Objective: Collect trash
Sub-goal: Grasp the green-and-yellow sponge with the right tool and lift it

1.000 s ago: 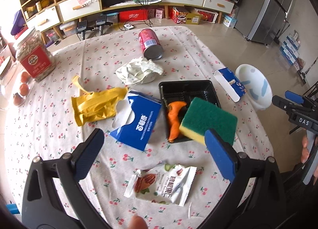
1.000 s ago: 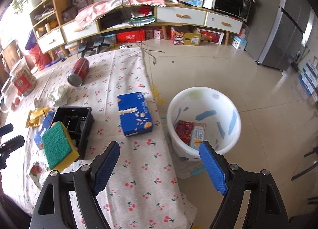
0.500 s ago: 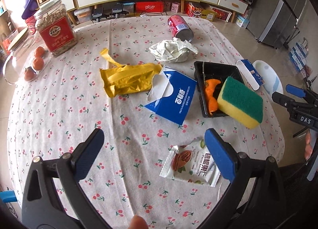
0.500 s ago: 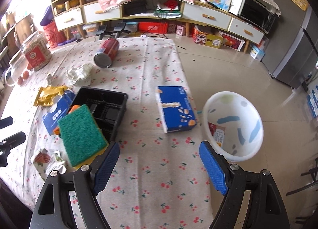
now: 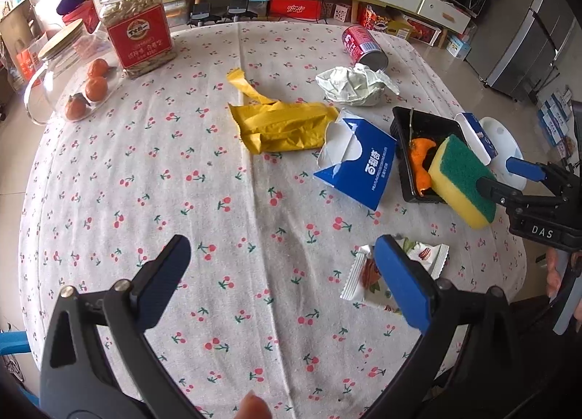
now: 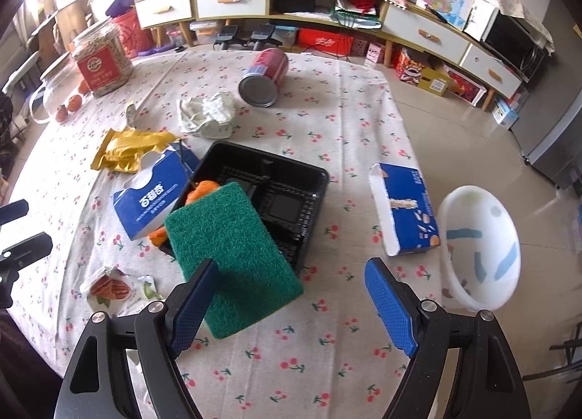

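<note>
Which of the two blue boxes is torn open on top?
The blue tissue box beside the yellow bag, left of the black tray. The other blue box, near the bin, looks intact.

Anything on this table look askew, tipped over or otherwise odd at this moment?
Yes. The sponge lies tilted, propped on the rim of the black tray and overhanging it rather than lying flat. The red can lies on its side. The blue tissue pack is torn open.
</note>
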`<act>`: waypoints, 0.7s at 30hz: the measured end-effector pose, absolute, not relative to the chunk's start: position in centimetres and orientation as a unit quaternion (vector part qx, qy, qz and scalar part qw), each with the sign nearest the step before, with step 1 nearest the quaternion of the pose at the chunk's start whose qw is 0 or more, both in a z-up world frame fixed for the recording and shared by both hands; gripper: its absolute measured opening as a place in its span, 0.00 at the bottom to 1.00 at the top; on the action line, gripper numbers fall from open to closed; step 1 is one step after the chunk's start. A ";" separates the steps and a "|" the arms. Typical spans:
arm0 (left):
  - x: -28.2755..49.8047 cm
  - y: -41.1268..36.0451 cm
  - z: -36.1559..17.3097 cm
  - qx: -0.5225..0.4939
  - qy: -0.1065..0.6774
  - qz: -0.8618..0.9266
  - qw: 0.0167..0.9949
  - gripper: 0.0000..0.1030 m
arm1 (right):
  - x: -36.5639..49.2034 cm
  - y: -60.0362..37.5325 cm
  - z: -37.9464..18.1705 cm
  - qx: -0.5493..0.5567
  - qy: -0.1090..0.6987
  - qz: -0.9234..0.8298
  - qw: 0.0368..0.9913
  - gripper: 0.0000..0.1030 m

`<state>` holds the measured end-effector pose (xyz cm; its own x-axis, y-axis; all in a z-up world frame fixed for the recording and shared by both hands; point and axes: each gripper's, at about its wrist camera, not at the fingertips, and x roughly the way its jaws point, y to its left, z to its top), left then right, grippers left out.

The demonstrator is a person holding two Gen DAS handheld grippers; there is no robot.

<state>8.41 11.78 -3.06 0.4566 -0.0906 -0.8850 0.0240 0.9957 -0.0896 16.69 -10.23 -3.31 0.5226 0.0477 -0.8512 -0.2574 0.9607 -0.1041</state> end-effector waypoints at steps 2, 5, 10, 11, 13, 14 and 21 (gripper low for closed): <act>8.3 12.2 -3.2 -0.034 0.522 -0.032 0.852 0.98 | 16.8 -9.6 -3.4 -0.111 0.481 0.095 0.865 0.81; 8.2 12.7 -3.4 -0.037 0.524 -0.028 0.850 0.98 | 16.8 -8.8 -3.6 -0.111 0.482 0.106 0.863 0.81; 8.0 13.3 -3.5 -0.040 0.525 -0.025 0.850 0.98 | 16.8 -7.3 -4.0 -0.112 0.489 0.129 0.856 0.81; 8.0 13.4 -3.5 -0.041 0.525 -0.024 0.850 0.98 | 16.8 -7.0 -4.1 -0.114 0.490 0.133 0.854 0.81; 7.9 13.5 -3.5 -0.042 0.526 -0.024 0.849 0.98 | 16.9 -6.5 -4.4 -0.116 0.495 0.139 0.850 0.81; 7.9 13.6 -3.5 -0.042 0.526 -0.024 0.849 0.98 | 16.9 -6.3 -4.6 -0.117 0.496 0.141 0.848 0.81; 7.8 13.7 -3.5 -0.043 0.526 -0.025 0.849 0.98 | 16.6 -5.4 -5.1 -0.116 0.507 0.168 0.837 0.63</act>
